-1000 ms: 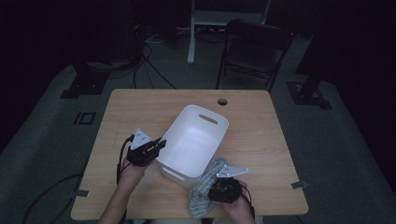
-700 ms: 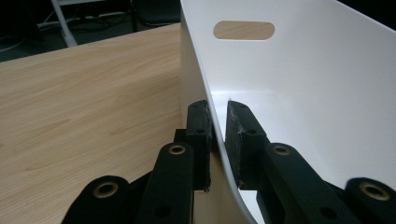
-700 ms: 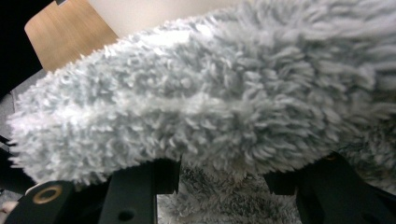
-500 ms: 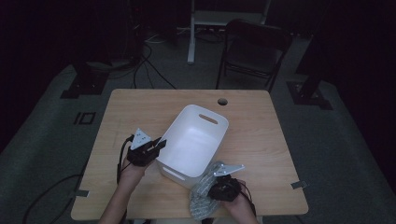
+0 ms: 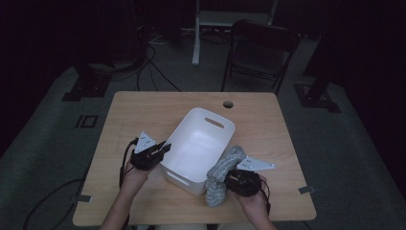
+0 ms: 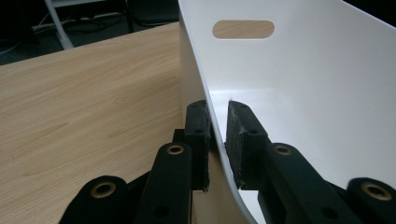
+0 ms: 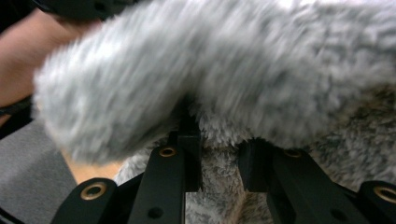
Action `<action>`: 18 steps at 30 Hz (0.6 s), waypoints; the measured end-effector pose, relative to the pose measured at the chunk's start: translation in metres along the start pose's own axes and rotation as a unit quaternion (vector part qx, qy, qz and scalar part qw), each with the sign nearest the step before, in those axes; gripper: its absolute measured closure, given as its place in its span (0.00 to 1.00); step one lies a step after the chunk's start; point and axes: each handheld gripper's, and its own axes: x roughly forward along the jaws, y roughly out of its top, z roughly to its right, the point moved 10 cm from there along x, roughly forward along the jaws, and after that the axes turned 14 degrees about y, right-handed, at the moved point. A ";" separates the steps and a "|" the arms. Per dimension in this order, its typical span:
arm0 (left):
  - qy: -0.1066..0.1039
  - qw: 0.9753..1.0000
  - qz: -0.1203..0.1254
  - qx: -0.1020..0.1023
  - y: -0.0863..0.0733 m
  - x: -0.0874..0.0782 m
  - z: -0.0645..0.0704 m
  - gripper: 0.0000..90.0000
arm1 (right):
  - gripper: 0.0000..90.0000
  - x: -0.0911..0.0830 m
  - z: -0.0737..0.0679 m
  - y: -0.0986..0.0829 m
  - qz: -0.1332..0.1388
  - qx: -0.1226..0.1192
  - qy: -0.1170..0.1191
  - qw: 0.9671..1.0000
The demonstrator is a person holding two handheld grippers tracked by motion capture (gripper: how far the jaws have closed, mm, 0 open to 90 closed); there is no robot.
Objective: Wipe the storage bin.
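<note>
Grey and fluffy, the sock (image 5: 221, 176) hangs bent over at the near right corner of the bin (image 5: 198, 149), its upper end leaning against the bin's rim and its lower end reaching down to the table (image 5: 143, 112). In the right gripper view its fur (image 7: 243, 84) bulges over and between the two black jaws, which stand a little apart with the pile pressed between them, so the right gripper (image 5: 239, 181) seems to be clamped on the sock, though blur makes the contact hard to judge

White plastic, the bin sits at the middle of the table, turned at an angle, with a slot handle (image 5: 214, 123) in its far end wall. The left gripper (image 5: 163, 148) is at the bin's left wall; in the left gripper view its jaws straddle the thin rim (image 6: 215, 126), one pad outside and one inside, nearly closed and pinching the wall

Pale wood, the table has a round hole (image 5: 228, 104) near its far edge. Beyond it a dark chair (image 5: 261, 50) stands on the grey floor
</note>
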 end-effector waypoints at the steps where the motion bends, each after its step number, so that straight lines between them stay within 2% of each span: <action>1: 0.000 1.000 0.000 0.001 0.000 0.000 0.000 0.88 | 0.82 0.004 0.001 -0.003 -0.007 -0.001 -0.003 1.000; 18: 0.001 1.000 -0.002 0.000 0.001 0.001 0.000 0.88 | 0.82 0.020 0.023 -0.032 -0.046 0.024 -0.008 0.999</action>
